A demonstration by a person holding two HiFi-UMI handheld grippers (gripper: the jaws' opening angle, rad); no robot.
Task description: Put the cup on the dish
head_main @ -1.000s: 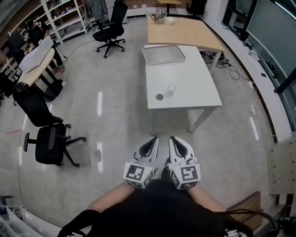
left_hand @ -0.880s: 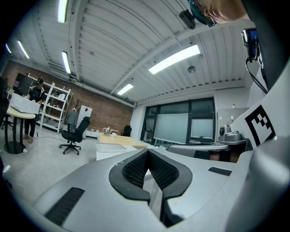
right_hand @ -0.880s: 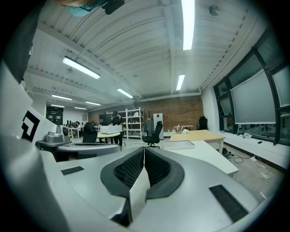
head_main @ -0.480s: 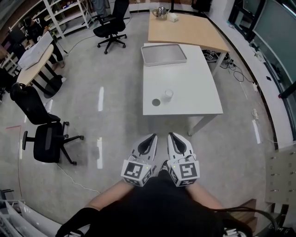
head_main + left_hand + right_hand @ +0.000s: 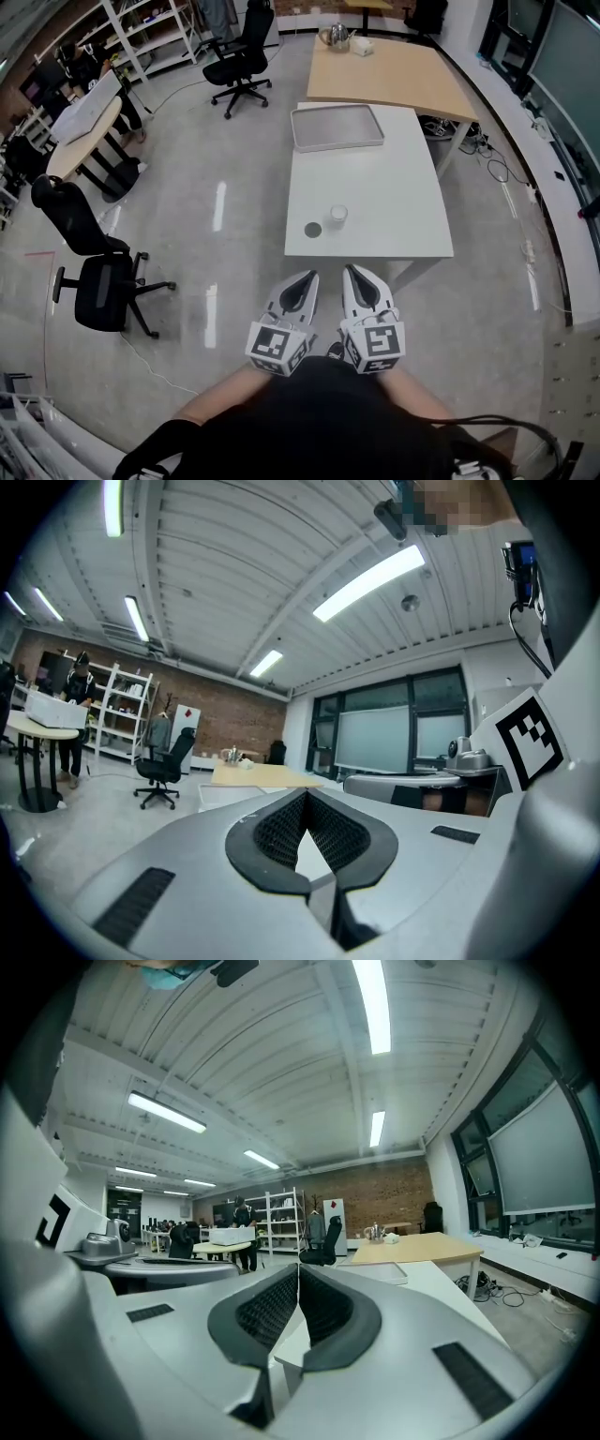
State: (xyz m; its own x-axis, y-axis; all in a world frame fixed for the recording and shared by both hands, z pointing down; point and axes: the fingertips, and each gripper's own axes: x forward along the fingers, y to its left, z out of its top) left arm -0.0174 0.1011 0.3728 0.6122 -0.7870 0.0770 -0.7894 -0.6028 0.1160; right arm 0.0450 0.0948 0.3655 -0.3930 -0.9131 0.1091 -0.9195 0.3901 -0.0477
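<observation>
White rectangular tabletop [image 5: 394, 216] at frame centre. Below it, left gripper [image 5: 308, 276] and right gripper [image 5: 352, 270], both clenched, empty. Small white cup [image 5: 338, 216] near tabletop's lower edge, just right of small round grey dish [image 5: 313, 229]. Likely light, rigid, slippery; best pinched across its wall.

open floor [image 5: 251, 258] before white table [image 5: 398, 202], cup [image 5: 338, 216] just beside dish [image 5: 313, 230], tray [image 5: 337, 128] far back
</observation>
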